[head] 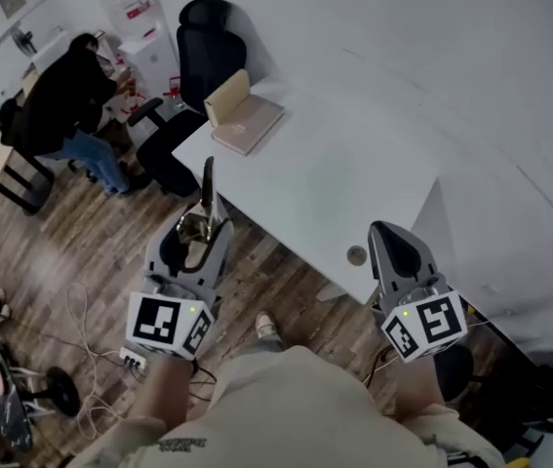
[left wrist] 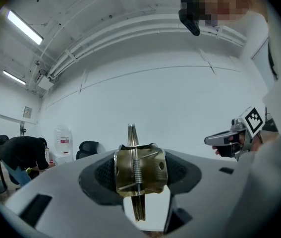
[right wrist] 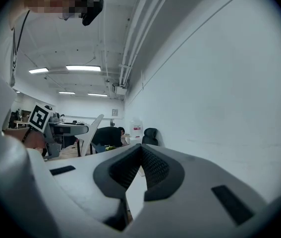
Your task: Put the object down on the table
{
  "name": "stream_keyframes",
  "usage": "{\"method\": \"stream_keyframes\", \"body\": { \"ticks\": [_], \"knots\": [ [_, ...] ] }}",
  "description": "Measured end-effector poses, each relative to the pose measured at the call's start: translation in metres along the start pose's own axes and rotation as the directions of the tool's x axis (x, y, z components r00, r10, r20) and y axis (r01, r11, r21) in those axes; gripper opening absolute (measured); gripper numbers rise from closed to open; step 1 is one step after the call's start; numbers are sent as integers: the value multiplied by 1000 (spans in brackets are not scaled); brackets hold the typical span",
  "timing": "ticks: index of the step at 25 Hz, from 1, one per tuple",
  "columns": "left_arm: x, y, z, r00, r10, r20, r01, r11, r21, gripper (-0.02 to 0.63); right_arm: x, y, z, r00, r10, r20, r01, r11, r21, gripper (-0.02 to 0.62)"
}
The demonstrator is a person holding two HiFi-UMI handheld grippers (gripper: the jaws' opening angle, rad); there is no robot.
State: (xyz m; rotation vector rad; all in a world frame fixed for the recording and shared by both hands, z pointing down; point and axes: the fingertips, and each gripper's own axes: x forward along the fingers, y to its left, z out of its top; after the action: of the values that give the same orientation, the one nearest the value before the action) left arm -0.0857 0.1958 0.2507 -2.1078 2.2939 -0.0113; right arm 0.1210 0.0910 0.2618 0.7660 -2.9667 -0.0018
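Both grippers are held out in front of the person, low in the frame of the head view. In the left gripper's [head: 198, 234] own view the jaws are clamped on a brass-coloured metal object [left wrist: 139, 171] with a coil spring down its face and a thin blade sticking out above and below. The pads press on its two sides and it stands upright between them. From above, that object hangs over the wood floor [head: 81, 252] left of centre, just beside the near left edge of the white table [head: 335, 174] and not touching it. The right gripper [head: 387, 232] sits at lower right over the table's near edge; its own view shows the jaws brought together at the tips with nothing between them. A tan open box [head: 242, 115] lies on the table's far corner, upper centre, and a small round thing [head: 356, 254] lies near the front edge. At upper left a person in a dark top [head: 61, 96] bends forward, with a black office chair [head: 203, 52] nearby.
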Motion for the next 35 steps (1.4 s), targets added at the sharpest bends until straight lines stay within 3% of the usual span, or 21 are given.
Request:
{"method": "stream_keyframes", "body": {
  "ticks": [11, 28, 35],
  "knots": [
    [54, 86, -8, 997, -72, -3, 72, 997, 22, 232, 96, 14, -2, 998, -52, -38, 52, 999, 13, 23],
    [111, 121, -40, 994, -97, -55, 98, 995, 17, 231, 158, -20, -37, 992, -78, -100, 82, 996, 38, 23],
    [168, 125, -52, 988, -109, -111, 117, 990, 74, 232, 189, -58, -48, 991, -77, -106, 86, 994, 74, 23]
  ]
}}
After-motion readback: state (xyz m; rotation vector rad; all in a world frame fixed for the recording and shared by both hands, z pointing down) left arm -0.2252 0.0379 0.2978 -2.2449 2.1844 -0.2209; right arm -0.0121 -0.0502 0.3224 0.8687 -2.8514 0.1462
